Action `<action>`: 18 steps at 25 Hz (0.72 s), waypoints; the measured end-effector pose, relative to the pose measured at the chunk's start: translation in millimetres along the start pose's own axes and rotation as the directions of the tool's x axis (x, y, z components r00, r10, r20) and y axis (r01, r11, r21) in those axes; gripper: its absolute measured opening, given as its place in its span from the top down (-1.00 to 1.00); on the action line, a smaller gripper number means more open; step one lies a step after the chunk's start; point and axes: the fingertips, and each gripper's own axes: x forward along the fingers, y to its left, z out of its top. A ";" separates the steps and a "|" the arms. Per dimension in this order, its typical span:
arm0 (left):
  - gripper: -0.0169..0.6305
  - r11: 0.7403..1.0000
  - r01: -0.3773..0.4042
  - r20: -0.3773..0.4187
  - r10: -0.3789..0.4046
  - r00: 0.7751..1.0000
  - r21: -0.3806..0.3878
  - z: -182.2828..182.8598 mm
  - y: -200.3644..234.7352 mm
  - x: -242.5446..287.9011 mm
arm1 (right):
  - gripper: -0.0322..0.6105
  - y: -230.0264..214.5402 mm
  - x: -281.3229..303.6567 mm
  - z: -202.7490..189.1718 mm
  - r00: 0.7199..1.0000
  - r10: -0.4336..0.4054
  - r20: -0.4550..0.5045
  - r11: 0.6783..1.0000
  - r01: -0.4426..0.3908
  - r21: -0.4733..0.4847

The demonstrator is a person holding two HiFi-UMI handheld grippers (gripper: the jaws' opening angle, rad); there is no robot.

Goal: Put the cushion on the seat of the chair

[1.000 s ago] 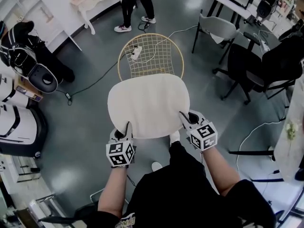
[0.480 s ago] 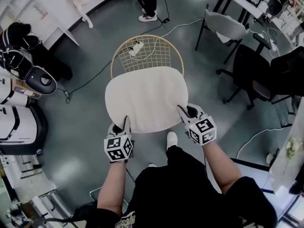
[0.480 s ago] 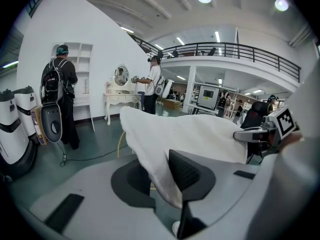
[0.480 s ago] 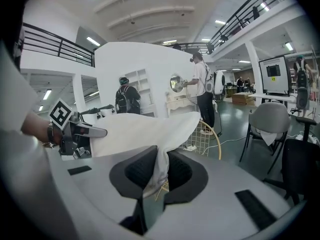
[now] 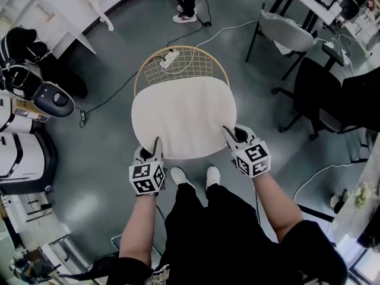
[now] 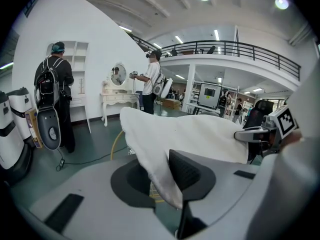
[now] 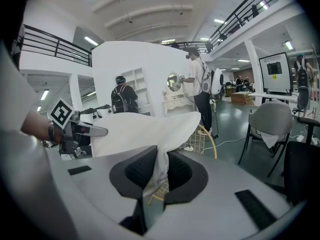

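While we hold the cushion (image 5: 184, 116) over the chair (image 5: 181, 64), the left hand-held gripper (image 5: 157, 144) and the right hand-held gripper (image 5: 228, 133) each clamp its near edge.

site: looking like an open lab hall | mezzanine railing (image 6: 235, 49) running overhead | cable (image 5: 107, 103) trailing across grey floor (image 5: 101, 177) | office chair (image 5: 323, 94) standing about | person wearing backpack (image 6: 52, 91) standing around

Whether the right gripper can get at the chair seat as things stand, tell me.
Probably not: the right gripper is shut on the cushion, and that cushion, held by the left gripper too, spreads over the chair, hiding its seat.
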 end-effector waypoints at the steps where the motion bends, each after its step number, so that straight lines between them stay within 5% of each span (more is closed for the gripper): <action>1: 0.65 1.000 0.005 -0.001 -0.005 1.000 0.001 0.3 3.5 5.0 | 0.73 -1.5 5.1 -0.1 1.000 -0.004 -0.002 1.000 0.004 0.002; 7: 0.64 0.999 0.036 -0.011 -0.036 0.999 0.012 -7.3 21.5 47.0 | 0.73 -18.5 41.6 -11.4 0.999 -0.031 -0.026 1.000 0.031 0.002; 18: 0.64 0.997 0.071 -0.081 -0.067 0.994 0.044 -84.4 76.5 160.9 | 0.72 -47.4 148.7 -101.2 0.991 -0.094 -0.094 0.995 0.096 0.022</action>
